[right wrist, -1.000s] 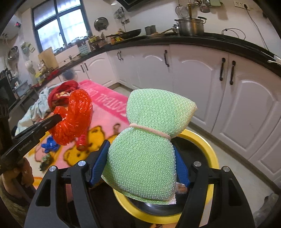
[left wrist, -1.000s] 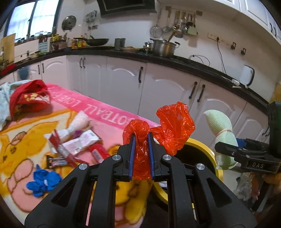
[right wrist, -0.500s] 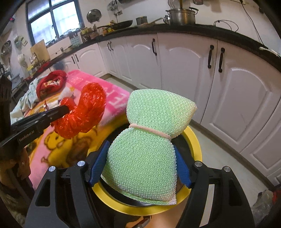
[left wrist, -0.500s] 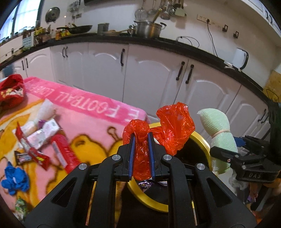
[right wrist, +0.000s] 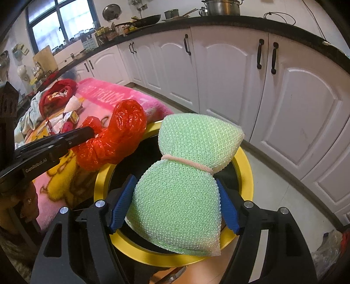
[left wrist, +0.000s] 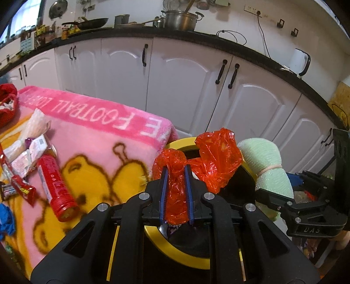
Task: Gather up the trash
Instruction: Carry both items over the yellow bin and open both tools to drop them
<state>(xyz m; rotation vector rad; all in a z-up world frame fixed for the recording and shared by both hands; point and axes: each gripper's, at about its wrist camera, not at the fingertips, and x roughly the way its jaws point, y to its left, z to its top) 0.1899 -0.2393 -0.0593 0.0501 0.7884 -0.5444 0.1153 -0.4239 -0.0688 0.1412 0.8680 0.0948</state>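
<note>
Your left gripper (left wrist: 176,192) pinches the red plastic bag (left wrist: 215,157); your right gripper (right wrist: 175,209), jaws opening, holds the green bubble wrap (right wrist: 186,192) directly above the yellow-rimmed bin (right wrist: 245,172).

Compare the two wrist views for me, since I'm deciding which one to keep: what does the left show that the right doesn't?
Only the left wrist view shows the red tube lying on the pink blanket, the blue scrap and the white kettle.

Only the right wrist view shows the window and the floor beside the bin.

Both show the red plastic bag pinched in the left gripper, the green mesh bundle between the right gripper pads, and the yellow-rimmed bin beneath them.
</note>
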